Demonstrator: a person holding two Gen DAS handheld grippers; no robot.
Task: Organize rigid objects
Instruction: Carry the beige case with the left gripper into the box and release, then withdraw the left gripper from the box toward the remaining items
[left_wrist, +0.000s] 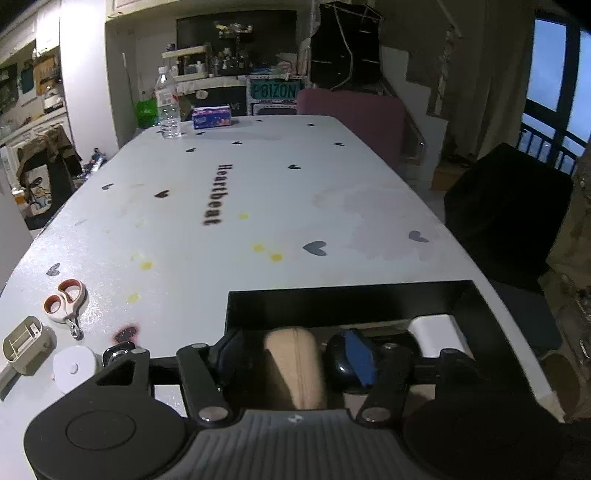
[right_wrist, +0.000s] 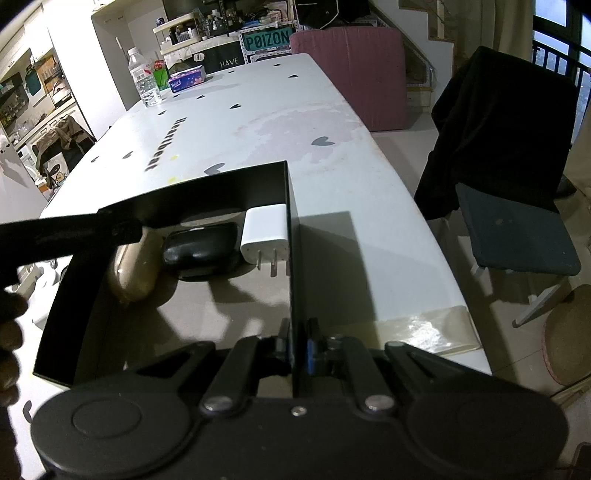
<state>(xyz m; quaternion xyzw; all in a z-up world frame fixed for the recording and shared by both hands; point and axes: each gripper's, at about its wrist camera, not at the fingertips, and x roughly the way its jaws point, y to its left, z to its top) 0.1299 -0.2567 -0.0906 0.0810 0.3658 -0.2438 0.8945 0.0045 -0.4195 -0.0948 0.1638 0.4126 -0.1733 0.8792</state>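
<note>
A black open box (left_wrist: 332, 306) (right_wrist: 207, 188) sits at the near end of the white table (left_wrist: 258, 192). Inside lie a tan rounded object (left_wrist: 293, 365) (right_wrist: 135, 269), a glossy black oval case (right_wrist: 201, 247) and a white plug charger (left_wrist: 436, 332) (right_wrist: 264, 232). My left gripper (left_wrist: 291, 356) reaches into the box, open, its fingers either side of the tan object with gaps showing. In the right wrist view, its dark body (right_wrist: 74, 230) hangs over that object. My right gripper (right_wrist: 297, 347) is shut on the box's right wall (right_wrist: 291, 258).
Left of the box lie orange-handled scissors (left_wrist: 66, 299), a beige holder (left_wrist: 24, 343) and a white roll (left_wrist: 74, 365). A water bottle (left_wrist: 168, 107) and tissue pack (left_wrist: 211, 116) stand at the far end. A dark-draped chair (right_wrist: 509, 147) is on the right.
</note>
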